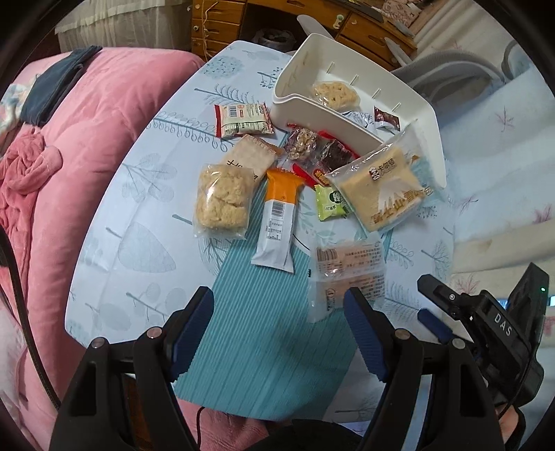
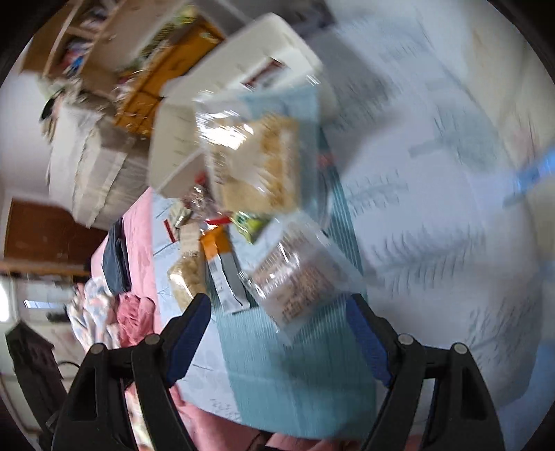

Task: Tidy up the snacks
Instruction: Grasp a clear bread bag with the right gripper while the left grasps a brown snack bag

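Several wrapped snacks lie on the leaf-print table (image 1: 138,208): a rice-crisp packet (image 1: 223,199), an orange-and-white bar (image 1: 277,225), a small green packet (image 1: 331,203), a big bread packet (image 1: 380,184) and a clear printed packet (image 1: 347,274). A white bin (image 1: 430,145) lies tipped behind them, with a rice-crisp piece (image 1: 334,93) inside. My left gripper (image 1: 279,298) hangs open over the near table, its right finger beside the clear packet. My right gripper (image 1: 428,300) comes in from the right. In the blurred right wrist view it (image 2: 277,305) is open, just short of the clear packet (image 2: 295,277).
A pink quilt (image 1: 79,121) borders the table on the left. Wooden drawers (image 1: 222,20) stand behind the table. More small packets, one red and white (image 1: 242,119), cluster in front of the bin. A teal striped band (image 1: 249,347) of the cloth runs to the near edge.
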`<action>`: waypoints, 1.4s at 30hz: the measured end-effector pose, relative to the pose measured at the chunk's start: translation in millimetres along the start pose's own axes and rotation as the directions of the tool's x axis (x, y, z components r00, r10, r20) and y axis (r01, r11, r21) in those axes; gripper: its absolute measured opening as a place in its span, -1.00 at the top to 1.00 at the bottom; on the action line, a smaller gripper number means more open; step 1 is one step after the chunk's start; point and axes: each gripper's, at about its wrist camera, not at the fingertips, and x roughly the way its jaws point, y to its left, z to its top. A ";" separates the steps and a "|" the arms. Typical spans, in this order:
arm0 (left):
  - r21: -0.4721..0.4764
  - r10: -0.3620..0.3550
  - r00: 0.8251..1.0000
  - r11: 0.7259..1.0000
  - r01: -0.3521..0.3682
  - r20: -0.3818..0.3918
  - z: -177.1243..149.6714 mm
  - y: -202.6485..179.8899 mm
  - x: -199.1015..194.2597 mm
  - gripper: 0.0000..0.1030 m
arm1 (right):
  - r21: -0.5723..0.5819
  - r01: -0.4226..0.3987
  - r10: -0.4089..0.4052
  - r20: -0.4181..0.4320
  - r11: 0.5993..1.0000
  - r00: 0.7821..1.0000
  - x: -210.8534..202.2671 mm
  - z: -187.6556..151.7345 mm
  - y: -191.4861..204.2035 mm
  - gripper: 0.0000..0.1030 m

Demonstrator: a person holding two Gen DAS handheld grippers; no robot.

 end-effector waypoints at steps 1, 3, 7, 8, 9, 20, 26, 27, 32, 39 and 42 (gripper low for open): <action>0.008 0.003 1.000 1.000 -0.003 0.000 1.2 0.9 2.1 -0.47 | 0.043 -0.003 0.003 -0.015 0.999 1.000 3.8 -1.6 -4.7 -0.57; 0.019 -0.001 1.000 1.000 0.001 -0.007 5.0 4.1 7.6 -0.47 | 0.116 -0.018 0.022 -0.032 0.993 0.999 10.2 -5.2 -12.7 -0.56; 0.039 0.005 1.000 0.999 -0.004 -0.030 14.6 12.2 20.5 -0.47 | 0.254 -0.022 0.031 -0.031 0.967 0.999 15.9 -11.2 -22.1 -0.56; 0.043 0.011 0.999 0.999 -0.009 -0.041 17.1 14.2 25.2 -0.47 | 0.296 -0.023 0.032 -0.025 0.955 0.999 16.5 -12.4 -23.8 -0.56; 0.049 0.010 0.998 0.999 -0.008 -0.055 19.6 16.8 30.5 -0.47 | 0.341 -0.031 0.038 -0.015 0.940 0.999 18.4 -14.8 -26.5 -0.56; 0.117 0.007 0.991 0.993 0.009 -0.134 51.0 44.7 80.4 -0.47 | 0.567 0.012 -0.031 0.025 0.824 0.999 53.5 -40.3 -28.8 -0.56; 0.163 -0.003 0.982 0.986 0.034 -0.189 69.5 49.2 110.8 -0.47 | 0.629 0.050 -0.097 0.041 0.776 0.994 74.2 -46.6 -25.5 -0.56; 0.171 0.000 0.978 0.985 0.036 -0.207 71.6 49.4 116.9 -0.47 | 0.634 0.056 -0.108 0.043 0.772 0.993 76.2 -45.9 -24.0 -0.56; 0.200 -0.009 0.968 0.978 0.060 -0.249 80.1 48.8 135.0 -0.43 | 0.644 0.094 -0.165 0.051 0.759 0.985 87.9 -40.6 -13.7 -0.56; 0.212 -0.041 0.956 0.972 0.106 -0.290 93.8 53.9 153.4 -0.20 | 0.621 0.157 -0.253 0.070 0.768 0.965 99.8 -27.6 3.8 -0.56; 0.232 -0.052 0.956 0.965 0.123 -0.289 98.0 55.1 154.4 -0.10 | 0.588 0.215 -0.305 0.058 0.780 0.950 103.9 -20.6 13.3 -0.56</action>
